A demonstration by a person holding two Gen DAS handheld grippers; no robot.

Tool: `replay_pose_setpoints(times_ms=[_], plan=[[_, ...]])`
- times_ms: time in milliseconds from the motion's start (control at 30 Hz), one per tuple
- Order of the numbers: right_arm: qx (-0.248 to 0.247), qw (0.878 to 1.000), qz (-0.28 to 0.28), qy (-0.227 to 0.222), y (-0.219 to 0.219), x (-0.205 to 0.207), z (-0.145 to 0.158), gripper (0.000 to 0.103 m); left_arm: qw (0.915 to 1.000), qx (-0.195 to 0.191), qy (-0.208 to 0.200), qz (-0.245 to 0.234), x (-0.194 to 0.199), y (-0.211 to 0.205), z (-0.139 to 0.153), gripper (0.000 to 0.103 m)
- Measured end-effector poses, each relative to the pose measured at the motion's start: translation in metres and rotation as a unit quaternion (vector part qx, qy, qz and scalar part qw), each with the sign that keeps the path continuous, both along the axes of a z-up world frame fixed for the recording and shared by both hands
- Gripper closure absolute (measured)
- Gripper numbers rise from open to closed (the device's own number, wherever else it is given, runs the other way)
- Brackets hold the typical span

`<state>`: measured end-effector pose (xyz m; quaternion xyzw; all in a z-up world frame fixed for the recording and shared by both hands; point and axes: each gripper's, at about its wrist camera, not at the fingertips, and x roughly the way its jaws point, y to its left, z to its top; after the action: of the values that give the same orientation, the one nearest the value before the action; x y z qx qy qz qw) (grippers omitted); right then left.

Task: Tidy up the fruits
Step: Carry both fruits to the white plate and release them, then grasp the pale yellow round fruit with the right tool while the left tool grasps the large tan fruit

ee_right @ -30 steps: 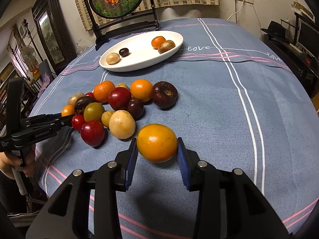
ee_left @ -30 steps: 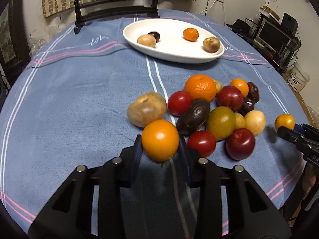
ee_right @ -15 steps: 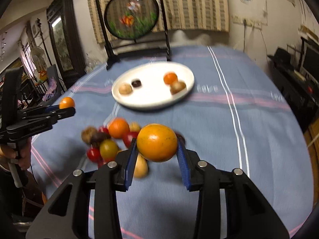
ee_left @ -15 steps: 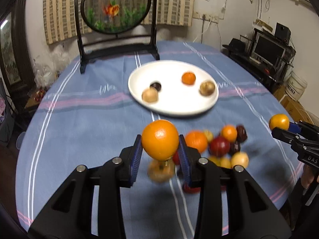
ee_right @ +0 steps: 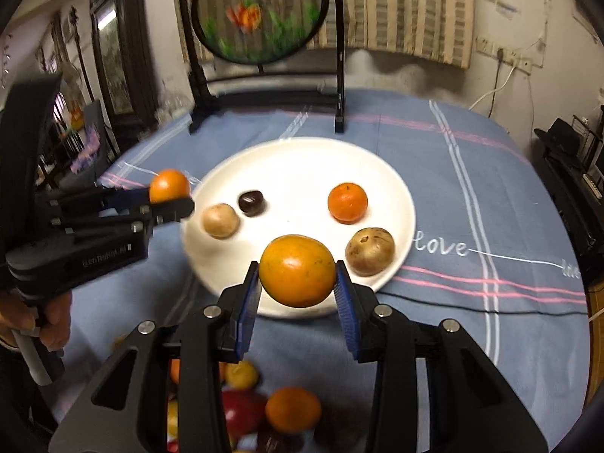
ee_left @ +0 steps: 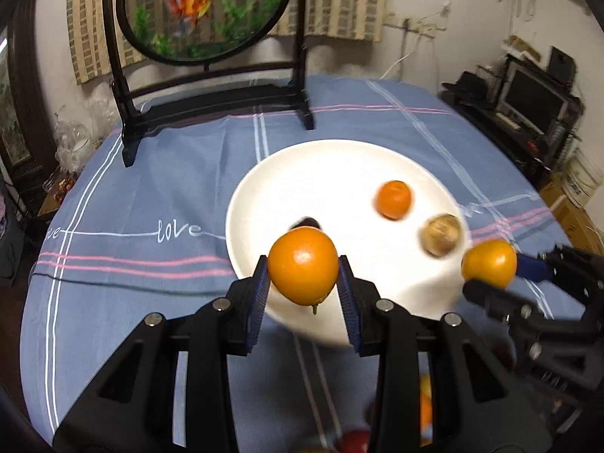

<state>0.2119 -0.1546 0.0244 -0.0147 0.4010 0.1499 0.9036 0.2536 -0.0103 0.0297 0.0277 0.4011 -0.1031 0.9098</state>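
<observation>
My left gripper (ee_left: 304, 275) is shut on an orange (ee_left: 303, 265), held above the near rim of the white plate (ee_left: 332, 166). My right gripper (ee_right: 297, 270) is shut on a yellow-orange fruit (ee_right: 296, 270) above the plate's (ee_right: 302, 158) near edge. Each gripper shows in the other view: the right one (ee_left: 487, 277) with its fruit (ee_left: 489, 263) at the plate's right, the left one (ee_right: 170, 196) with its orange (ee_right: 169, 185) at the plate's left. On the plate lie a small orange (ee_right: 347, 202), a brown fruit (ee_right: 370, 251), a dark fruit (ee_right: 251, 202) and a pale fruit (ee_right: 220, 221).
The loose fruit pile (ee_right: 264, 407) lies on the blue tablecloth (ee_right: 472, 196) below the grippers, mostly hidden by them. A round fish screen on a black stand (ee_left: 211, 87) stands behind the plate. A hand (ee_right: 53, 321) grips the left tool's handle. Shelves and electronics (ee_left: 528, 94) flank the table's right.
Both grippers lifted their fruits off the tablecloth and carried them forward from the pile to the plate's near edge. The plate now fills the middle of both views.
</observation>
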Motion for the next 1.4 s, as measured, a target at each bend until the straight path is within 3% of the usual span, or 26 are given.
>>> replay_pose_setpoints(times_ms=[233, 400, 467, 533, 600, 733, 1033, 1233, 1400], plan=[[-0.01, 0.999, -0.007, 0.03, 0.008, 0.044, -0.026, 0.064, 0.999, 0.016, 0.03, 0.029, 0.057, 0.004, -0.034, 0.067], [-0.016, 0.999, -0.012, 0.042, 0.011, 0.06, -0.037, 0.064, 0.9986, 0.018, 0.033, 0.036, 0.068, 0.005, -0.045, 0.067], [-0.005, 0.999, -0.02, 0.044, 0.008, 0.062, -0.038, 0.063, 0.9984, 0.01, 0.035, 0.043, 0.07, 0.007, -0.044, 0.054], [0.015, 0.999, -0.02, 0.046, 0.005, 0.062, -0.035, 0.053, 0.9985, -0.015, 0.036, 0.039, 0.07, 0.01, -0.042, 0.038], [0.023, 0.999, -0.022, 0.039, 0.003, 0.056, -0.03, 0.049, 0.9985, -0.01, 0.03, 0.044, 0.065, 0.009, -0.037, 0.031], [0.022, 0.999, -0.027, 0.023, -0.007, 0.038, -0.018, 0.049, 0.999, 0.013, 0.001, 0.043, 0.045, 0.004, -0.021, 0.027], [0.068, 0.996, -0.06, -0.002, -0.049, -0.026, 0.003, 0.043, 0.9996, -0.001, -0.008, 0.028, -0.035, 0.01, -0.005, 0.021], [0.073, 0.993, -0.095, -0.018, -0.077, -0.083, -0.001, 0.043, 0.9987, 0.02, -0.035, 0.033, -0.089, 0.017, 0.0, 0.015], [0.085, 0.988, -0.127, 0.0, -0.103, -0.123, -0.016, 0.043, 0.9987, 0.018, -0.03, 0.038, -0.13, 0.025, -0.004, 0.015]])
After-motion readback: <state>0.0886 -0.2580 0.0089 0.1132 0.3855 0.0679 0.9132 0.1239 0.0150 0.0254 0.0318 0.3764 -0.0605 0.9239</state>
